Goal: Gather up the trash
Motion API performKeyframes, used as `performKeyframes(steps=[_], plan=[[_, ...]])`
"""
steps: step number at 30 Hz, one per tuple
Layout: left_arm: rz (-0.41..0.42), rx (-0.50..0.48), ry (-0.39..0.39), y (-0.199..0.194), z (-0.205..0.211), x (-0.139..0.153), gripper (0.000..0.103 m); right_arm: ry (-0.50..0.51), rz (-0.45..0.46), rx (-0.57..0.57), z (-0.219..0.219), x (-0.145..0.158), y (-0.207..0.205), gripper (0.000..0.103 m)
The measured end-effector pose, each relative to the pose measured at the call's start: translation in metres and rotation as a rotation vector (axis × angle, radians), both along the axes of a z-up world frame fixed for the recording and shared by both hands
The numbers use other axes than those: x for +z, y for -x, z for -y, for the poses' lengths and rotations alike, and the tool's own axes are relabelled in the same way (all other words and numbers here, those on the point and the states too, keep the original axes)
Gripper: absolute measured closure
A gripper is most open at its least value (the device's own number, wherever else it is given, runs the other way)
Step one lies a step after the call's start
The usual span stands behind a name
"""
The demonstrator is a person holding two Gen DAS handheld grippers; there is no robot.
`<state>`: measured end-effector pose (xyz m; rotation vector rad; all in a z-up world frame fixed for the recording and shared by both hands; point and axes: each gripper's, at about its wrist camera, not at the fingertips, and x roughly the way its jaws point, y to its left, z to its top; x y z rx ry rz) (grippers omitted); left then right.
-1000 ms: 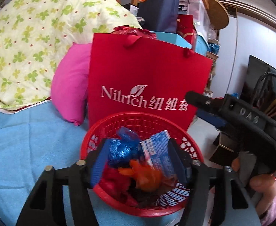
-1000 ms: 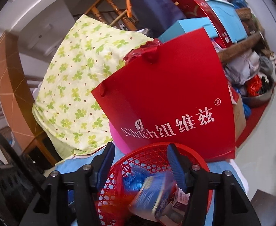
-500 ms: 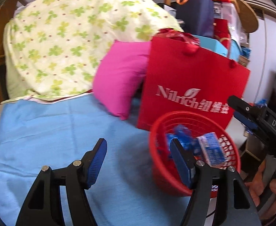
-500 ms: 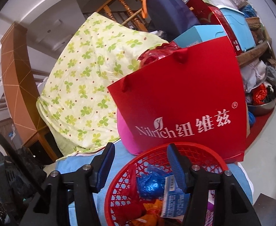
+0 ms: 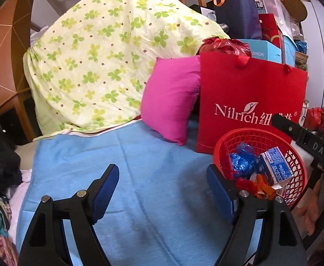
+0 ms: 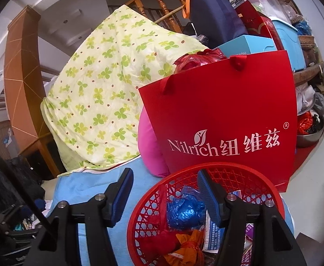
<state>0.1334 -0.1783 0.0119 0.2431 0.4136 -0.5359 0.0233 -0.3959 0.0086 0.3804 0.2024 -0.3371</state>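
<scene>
Blue sheet [image 5: 139, 155] on bed; red basket [image 5: 294, 161] of trash sits just before the red bag [image 5: 250, 84]. Left gripper [image 5: 162, 190] left of basket, jaws opening, empty. Right gripper [image 6: 164, 190] at basket rim, jaws opening, empty.

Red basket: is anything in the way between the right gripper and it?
No, nothing visible blocks it. The right gripper hangs just over the red basket rim, its jaws opening and empty. The blue crumpled bag and other trash already lie inside.

The round red plastic mesh basket [image 5: 294, 155] sits upright on the blue bed sheet [image 5: 139, 166], holding a crumpled blue plastic bag [image 5: 241, 159], a blue-and-white carton [image 5: 274, 166] and orange and red wrappers [image 5: 261, 186].
</scene>
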Motion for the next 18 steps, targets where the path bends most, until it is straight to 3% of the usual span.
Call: performKeyframes(steps=[7, 14, 18], plan=[[0.026, 0.043, 0.020, 0.009, -0.016, 0.019, 0.015, 0.059, -0.034, -0.032, -0.013, 0.001, 0.006, 0.036], [0.058, 0.069, 0.009, 0.038, -0.027, 0.037, 0.010, 0.125, -0.036, -0.095, -0.024, 0.012, 0.056, 0.031], [0.087, 0.091, 0.009, 0.063, -0.034, 0.048, 0.007, 0.144, -0.073, -0.075, -0.029, 0.024, 0.080, 0.028]])
